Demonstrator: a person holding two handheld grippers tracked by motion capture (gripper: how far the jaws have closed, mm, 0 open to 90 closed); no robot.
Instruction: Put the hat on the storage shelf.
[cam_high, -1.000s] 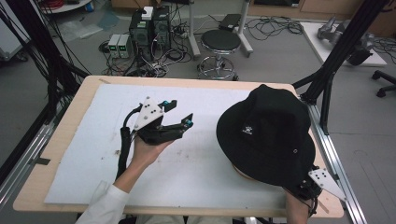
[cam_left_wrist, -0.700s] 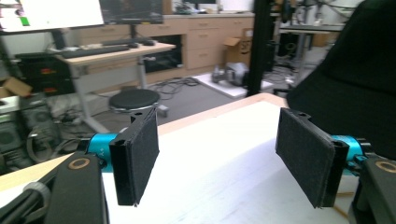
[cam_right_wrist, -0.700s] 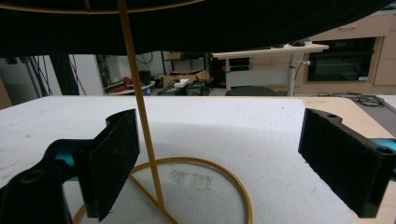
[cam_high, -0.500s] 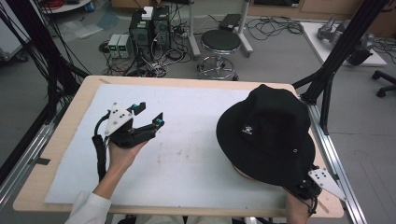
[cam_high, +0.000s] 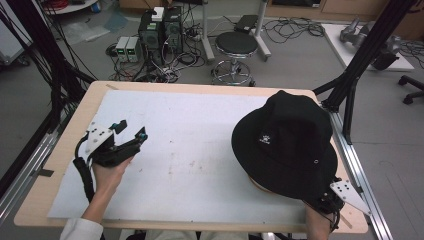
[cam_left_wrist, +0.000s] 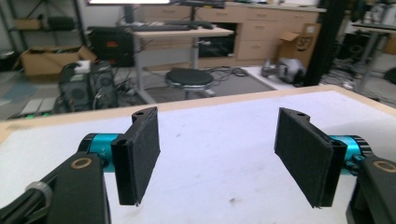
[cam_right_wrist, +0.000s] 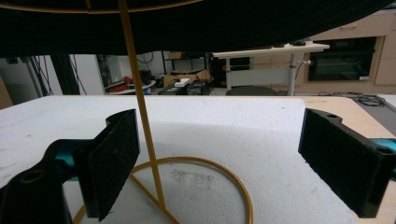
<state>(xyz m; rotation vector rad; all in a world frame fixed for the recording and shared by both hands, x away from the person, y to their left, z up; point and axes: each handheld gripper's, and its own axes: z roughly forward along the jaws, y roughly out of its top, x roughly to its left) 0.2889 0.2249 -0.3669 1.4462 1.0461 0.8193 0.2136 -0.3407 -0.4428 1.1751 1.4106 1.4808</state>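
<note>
- A black hat (cam_high: 287, 142) is seen on the right side of the worktop (cam_high: 65, 150). It is held up off the white sheet (cam_high: 190, 150) by a thin gold wire stand (cam_right_wrist: 161, 186).
- The stand is probably used so the hat keeps its round shape and can be reached from below.
- The hat is set upright, with its top pointing up and its brim spread flat all around. No long side can be picked out, because the hat is round. A small white logo (cam_high: 265, 139) is turned toward the person.
- The stand's pole is set straight up, and its ring is laid flat on the sheet.
- The right gripper (cam_right_wrist: 224, 158) is held low at the near edge, under the brim. Its jaws are spread wide apart, and nothing is clamped. The pole is seen just beside one jaw.
- The left gripper (cam_high: 129, 131) is held over the left side of the sheet, well apart from the hat. Its jaws are spread apart too, with nothing between them.
</note>
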